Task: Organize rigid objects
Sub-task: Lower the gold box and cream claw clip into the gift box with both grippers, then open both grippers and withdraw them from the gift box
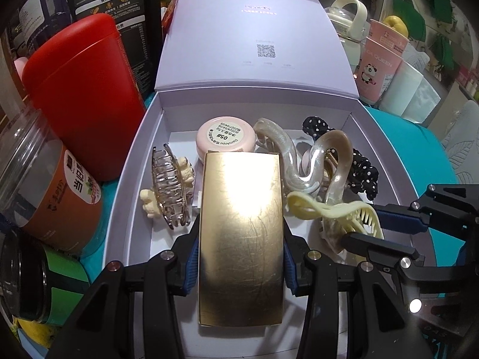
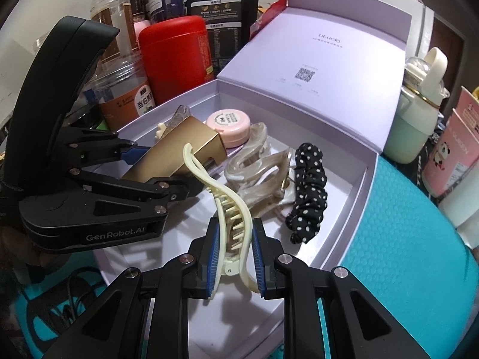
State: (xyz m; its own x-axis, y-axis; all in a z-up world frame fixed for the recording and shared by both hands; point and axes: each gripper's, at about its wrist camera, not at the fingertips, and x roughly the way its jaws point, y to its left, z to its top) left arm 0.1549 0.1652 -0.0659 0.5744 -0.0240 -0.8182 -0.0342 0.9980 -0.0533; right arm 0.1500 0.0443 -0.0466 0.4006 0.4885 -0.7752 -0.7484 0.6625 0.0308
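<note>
The left gripper (image 1: 241, 257) pinches one flat, brushed gold box (image 1: 241, 233) between its fingers; the right gripper (image 2: 235, 261) pinches one cream plastic toothed claw clip (image 2: 230, 206). Both hang over the open lilac cardboard box (image 2: 344, 209). Inside: two clear claw clips, a metal one at ten o'clock, one round pink jar (image 1: 226, 137), one dotted scrunchie (image 2: 307, 191).

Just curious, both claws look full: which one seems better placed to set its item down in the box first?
Probably the left claw: its gold box hangs over bare floor of the lavender box. The right claw's cream hair clip hangs beside the piled clear clips.
</note>
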